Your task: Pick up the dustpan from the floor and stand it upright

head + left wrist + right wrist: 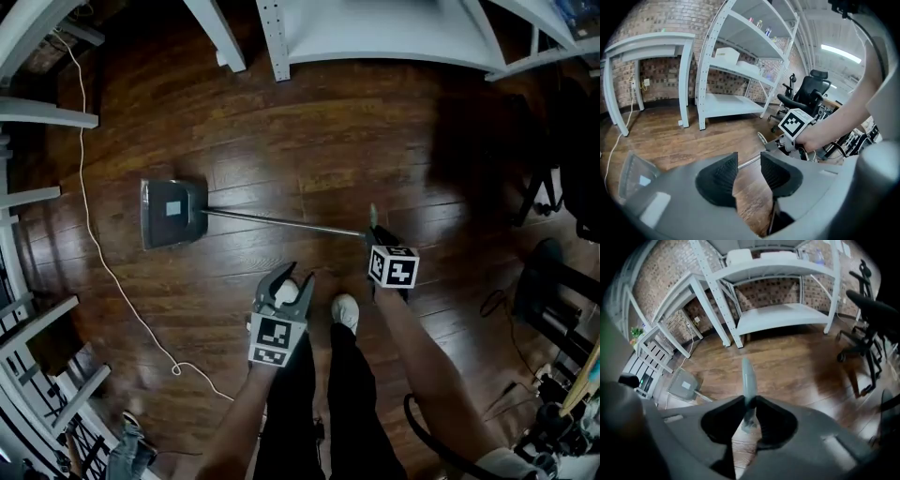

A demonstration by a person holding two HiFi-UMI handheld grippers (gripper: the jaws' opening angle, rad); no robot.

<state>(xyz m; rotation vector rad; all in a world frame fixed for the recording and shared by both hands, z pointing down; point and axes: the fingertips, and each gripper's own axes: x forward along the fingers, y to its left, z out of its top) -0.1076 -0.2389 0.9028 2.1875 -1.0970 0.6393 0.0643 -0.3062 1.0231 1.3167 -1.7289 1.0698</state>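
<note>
The grey dustpan [173,213] lies on the wooden floor at the left, and its long metal pole [281,222] runs right toward me. My right gripper [375,234] is shut on the pole's grey-green grip; in the right gripper view that grip [748,380] sticks up from between the closed jaws, with the pan [683,384] down to the left. My left gripper [284,278] hangs nearer to me, apart from the pole. In the left gripper view its jaws [749,171] stand close together with nothing between them, and the pole [750,162] passes behind them.
A white cord [94,234] snakes across the floor left of the pan. White shelving [375,33] stands ahead, and white table legs [37,117] line the left side. Black stands and cables [562,281] crowd the right. My shoe [345,311] is just below the grippers.
</note>
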